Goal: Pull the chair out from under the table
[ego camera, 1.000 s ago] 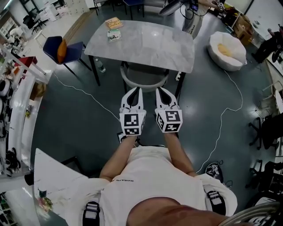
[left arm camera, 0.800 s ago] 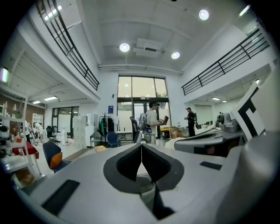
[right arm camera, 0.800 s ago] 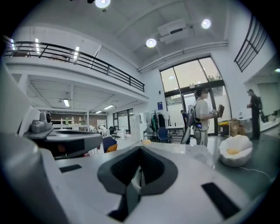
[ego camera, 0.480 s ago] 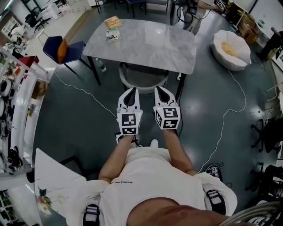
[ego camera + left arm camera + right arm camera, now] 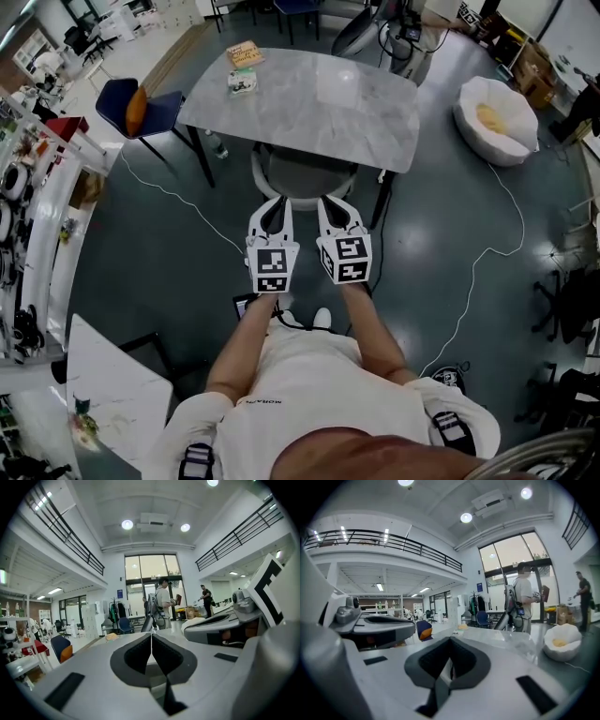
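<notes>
1. I see a grey marble-topped table (image 5: 319,108) standing on dark legs on the floor.
2. At its far left corner lie two flat things close together: a yellowish book (image 5: 244,53) and, just nearer me, a paler book (image 5: 241,82). The rest of the top is bare.
3. The dark glossy floor (image 5: 159,272) carries a white cable (image 5: 480,253), a white beanbag (image 5: 495,108) right of the table, a blue chair (image 5: 141,108) to its left, and a grey chair (image 5: 305,173) tucked partly under the near edge.

Bright, even indoor light. Round ceiling lamps (image 5: 127,524) overhead. Tall windows (image 5: 152,569) washed out at centre of left gripper view. Faint glare patch on table (image 5: 336,86); sheen on floor (image 5: 441,216). Heavy fisheye bending, black corners in gripper views; nearest foreground soft.
</notes>
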The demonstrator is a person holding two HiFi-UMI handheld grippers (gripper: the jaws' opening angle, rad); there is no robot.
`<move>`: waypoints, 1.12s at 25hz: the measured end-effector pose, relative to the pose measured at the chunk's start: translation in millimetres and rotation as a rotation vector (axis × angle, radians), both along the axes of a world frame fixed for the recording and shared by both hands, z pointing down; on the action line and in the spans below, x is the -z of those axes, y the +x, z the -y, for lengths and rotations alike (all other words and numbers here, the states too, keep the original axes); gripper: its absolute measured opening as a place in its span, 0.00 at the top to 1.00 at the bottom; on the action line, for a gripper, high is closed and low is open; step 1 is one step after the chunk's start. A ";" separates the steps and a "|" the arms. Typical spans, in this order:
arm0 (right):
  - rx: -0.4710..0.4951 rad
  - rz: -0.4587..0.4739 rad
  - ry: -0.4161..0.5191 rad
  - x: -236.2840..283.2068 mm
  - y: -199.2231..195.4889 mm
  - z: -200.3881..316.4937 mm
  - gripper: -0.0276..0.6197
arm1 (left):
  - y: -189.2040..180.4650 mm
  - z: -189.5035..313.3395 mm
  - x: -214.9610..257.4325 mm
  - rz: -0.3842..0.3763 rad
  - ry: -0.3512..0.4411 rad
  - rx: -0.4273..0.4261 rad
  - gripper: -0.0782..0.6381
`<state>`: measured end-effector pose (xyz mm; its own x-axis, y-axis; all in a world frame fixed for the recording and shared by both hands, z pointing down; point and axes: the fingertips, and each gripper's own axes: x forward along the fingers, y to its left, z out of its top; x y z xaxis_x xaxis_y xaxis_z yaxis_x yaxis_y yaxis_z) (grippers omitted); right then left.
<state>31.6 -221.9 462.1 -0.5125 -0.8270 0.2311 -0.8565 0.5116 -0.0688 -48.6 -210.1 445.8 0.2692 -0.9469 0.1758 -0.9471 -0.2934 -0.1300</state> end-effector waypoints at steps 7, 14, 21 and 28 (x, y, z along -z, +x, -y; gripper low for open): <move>0.024 -0.059 -0.048 -21.4 -10.2 14.0 0.95 | -11.5 19.0 -29.9 0.098 -0.065 -0.068 0.88; 0.122 -0.186 -0.065 -59.2 -21.2 30.9 0.87 | -23.0 40.4 -76.1 0.188 -0.139 -0.185 0.76; 0.270 -0.429 -0.070 -104.6 -32.7 43.2 0.79 | -25.3 52.7 -120.1 0.350 -0.171 -0.312 0.70; 0.391 -0.617 -0.108 -152.0 -47.1 54.7 0.69 | -31.2 64.9 -164.3 0.532 -0.225 -0.426 0.61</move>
<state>-15.5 -276.6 614.1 -0.5152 -0.5669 0.6428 -0.5123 0.8049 0.2993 -79.8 -274.9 610.1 0.4312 -0.7038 0.5645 -0.5695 -0.6976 -0.4348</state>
